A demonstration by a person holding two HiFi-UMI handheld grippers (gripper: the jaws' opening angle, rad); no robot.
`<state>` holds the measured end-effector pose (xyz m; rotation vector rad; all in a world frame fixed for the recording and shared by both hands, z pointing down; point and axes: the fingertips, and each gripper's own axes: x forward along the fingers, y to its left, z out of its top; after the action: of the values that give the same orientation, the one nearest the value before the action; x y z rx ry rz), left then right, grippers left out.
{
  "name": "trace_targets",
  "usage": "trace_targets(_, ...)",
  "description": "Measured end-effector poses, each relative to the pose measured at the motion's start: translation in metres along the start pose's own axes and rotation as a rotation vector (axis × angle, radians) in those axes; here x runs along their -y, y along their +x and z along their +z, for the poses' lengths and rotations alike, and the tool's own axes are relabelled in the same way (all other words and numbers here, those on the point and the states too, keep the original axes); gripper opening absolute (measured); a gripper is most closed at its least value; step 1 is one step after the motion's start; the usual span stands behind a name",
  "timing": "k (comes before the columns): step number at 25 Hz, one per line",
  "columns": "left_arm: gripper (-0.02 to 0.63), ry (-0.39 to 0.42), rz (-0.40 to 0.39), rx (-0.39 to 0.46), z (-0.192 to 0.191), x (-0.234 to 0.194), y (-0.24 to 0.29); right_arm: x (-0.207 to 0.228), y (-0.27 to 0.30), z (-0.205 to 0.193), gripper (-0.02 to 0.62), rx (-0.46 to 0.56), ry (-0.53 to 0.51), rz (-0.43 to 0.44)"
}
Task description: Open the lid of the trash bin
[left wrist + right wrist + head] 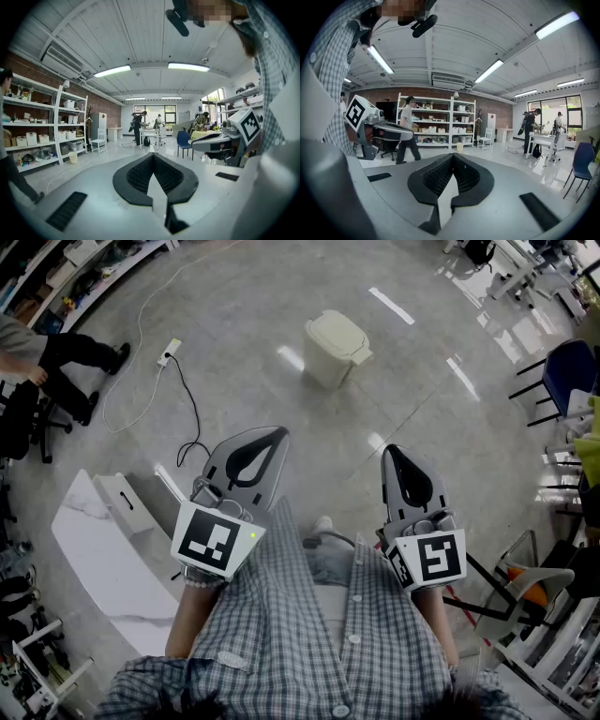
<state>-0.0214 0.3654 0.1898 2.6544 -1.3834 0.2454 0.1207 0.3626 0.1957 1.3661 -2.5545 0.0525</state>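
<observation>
The cream trash bin (336, 348) stands on the grey floor well ahead of me with its lid down. My left gripper (269, 434) and right gripper (391, 452) are held side by side in front of my checked shirt, far short of the bin. Both are shut, with nothing between the jaws. In the left gripper view the black pads (140, 174) meet at the tip. The pads (437, 177) also meet in the right gripper view, where a small pale bin (460, 147) shows far off just above the tip.
A white cable with a power strip (169, 354) snakes over the floor at the left. White boards (103, 549) lie at my lower left. A person (56, 362) walks by the shelves. Chairs (567, 371) and tables stand at the right.
</observation>
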Motion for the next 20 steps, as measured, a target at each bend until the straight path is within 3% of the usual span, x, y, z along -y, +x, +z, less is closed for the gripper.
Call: trace_targets(20, 0.005, 0.017, -0.030, 0.025, 0.003, -0.013, -0.011, -0.014, 0.004, 0.007, 0.017, 0.015, 0.022, -0.046)
